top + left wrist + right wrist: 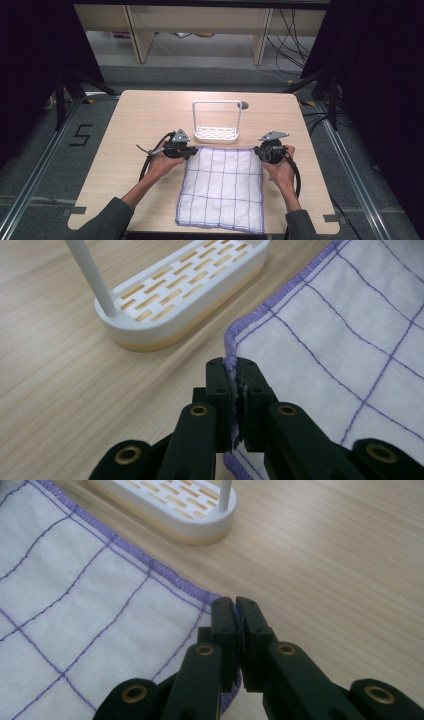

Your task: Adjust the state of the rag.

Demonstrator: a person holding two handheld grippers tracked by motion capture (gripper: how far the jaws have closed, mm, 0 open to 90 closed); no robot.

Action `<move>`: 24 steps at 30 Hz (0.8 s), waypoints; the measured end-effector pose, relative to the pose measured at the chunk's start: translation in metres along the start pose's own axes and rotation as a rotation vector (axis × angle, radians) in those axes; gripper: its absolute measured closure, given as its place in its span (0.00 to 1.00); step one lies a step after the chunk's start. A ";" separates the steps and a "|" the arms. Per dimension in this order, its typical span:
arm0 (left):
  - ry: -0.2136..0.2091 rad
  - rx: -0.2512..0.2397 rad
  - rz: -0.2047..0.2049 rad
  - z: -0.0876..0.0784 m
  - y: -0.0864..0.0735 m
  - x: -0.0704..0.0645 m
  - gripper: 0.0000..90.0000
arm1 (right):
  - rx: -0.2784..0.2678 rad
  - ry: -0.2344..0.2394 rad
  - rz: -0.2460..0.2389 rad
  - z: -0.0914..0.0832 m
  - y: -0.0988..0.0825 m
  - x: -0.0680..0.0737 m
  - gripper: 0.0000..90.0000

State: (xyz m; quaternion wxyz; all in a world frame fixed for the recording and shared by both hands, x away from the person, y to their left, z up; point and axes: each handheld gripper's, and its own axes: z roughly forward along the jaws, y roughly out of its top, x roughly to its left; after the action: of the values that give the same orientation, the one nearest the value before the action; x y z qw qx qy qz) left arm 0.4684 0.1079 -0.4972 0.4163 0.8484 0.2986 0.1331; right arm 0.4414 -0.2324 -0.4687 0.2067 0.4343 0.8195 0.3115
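Left hand (159,165): you are holding the left gripper (192,151) at the far left corner of the cloth, your forearm coming in from the near edge of the table.
Left gripper: its jaws are pinching shut on the cloth's purple-stitched corner; in the left gripper view (235,371) the hem is running up between the two black pads.
Cloth (222,187): it is lying flat on the table, white with a purple grid and purple border, its near edge reaching the table's near edge and its far edge lying just short of the rack.
Rack (216,133): a white slotted tray with a tall hoop handle is standing upright beyond the cloth, between your two grippers and a little farther back.
Right gripper (259,150): it is clamping the cloth's far right corner; in the right gripper view (235,609) the jaws are closed with the hem caught between them.
Right hand (281,167): you are holding it just beside the cloth's right edge.
Table (135,115): pale wood is showing all around the cloth.
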 end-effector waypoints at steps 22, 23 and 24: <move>-0.033 -0.105 0.009 -0.042 0.016 0.005 0.94 | -0.136 0.054 -0.069 -0.023 0.031 0.007 0.97; -0.042 -0.108 0.018 -0.046 0.015 0.003 0.94 | -0.133 0.060 -0.070 -0.027 0.029 0.009 0.97; -0.047 -0.110 0.028 -0.051 0.014 0.000 0.94 | -0.137 0.065 -0.084 -0.030 0.026 0.011 0.97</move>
State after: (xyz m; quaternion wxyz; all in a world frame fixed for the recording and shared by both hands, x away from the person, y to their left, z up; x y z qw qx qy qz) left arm 0.4497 0.1330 -0.4548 0.4673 0.8312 0.2693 0.1353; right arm 0.4328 -0.2222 -0.4296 0.2221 0.3739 0.8202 0.3718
